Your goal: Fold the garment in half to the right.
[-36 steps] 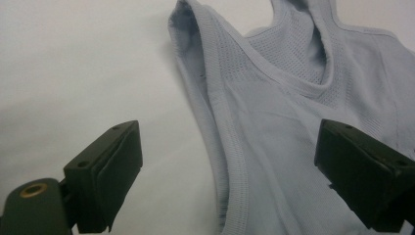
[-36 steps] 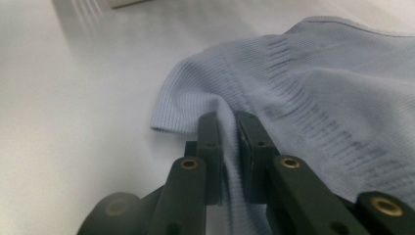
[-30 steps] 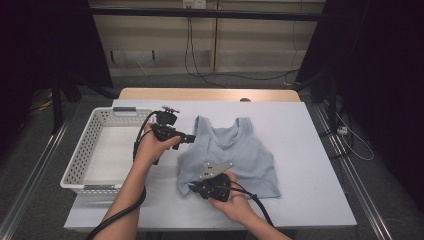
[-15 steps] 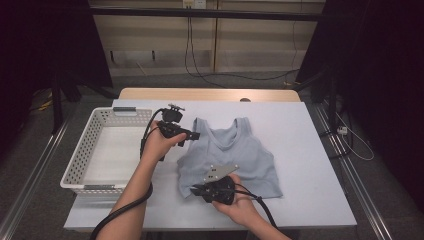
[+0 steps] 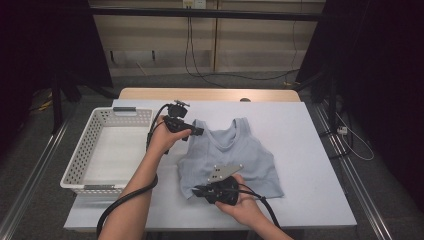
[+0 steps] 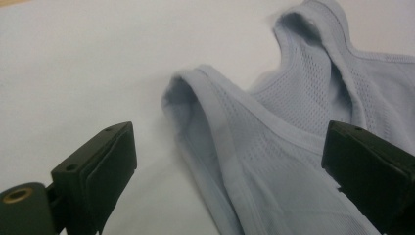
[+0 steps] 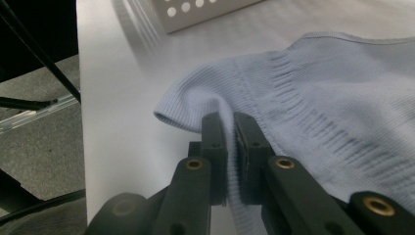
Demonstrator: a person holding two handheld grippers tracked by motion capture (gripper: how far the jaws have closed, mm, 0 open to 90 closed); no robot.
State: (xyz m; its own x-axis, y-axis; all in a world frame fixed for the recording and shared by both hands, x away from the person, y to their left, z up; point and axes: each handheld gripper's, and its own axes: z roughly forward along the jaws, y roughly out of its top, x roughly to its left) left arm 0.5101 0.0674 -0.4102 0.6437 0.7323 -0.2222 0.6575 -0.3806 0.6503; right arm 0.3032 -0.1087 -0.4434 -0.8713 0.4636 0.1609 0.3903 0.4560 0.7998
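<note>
A light blue ribbed tank top (image 5: 235, 155) lies flat on the white table (image 5: 300, 130), neckline toward the far side. My left gripper (image 5: 196, 132) hovers at the top's left shoulder strap (image 5: 196, 125), jaws open. In the left gripper view the strap (image 6: 195, 93) lies between and just beyond the wide-apart jaws of that gripper (image 6: 230, 142). My right gripper (image 5: 196, 190) is at the near left corner of the hem. In the right gripper view this gripper (image 7: 230, 122) is shut on a pinched fold of the tank top's hem (image 7: 318, 88).
A white perforated basket (image 5: 90, 145) stands on the table's left side with nothing visible inside; its corner (image 7: 195, 10) appears beyond the hem. The table's near left edge (image 7: 83, 122) drops to grey floor. Cables trail from both grippers.
My left gripper has moved right and slightly away, up to the shoulder strap. The right gripper has kept its hold on the hem without moving.
</note>
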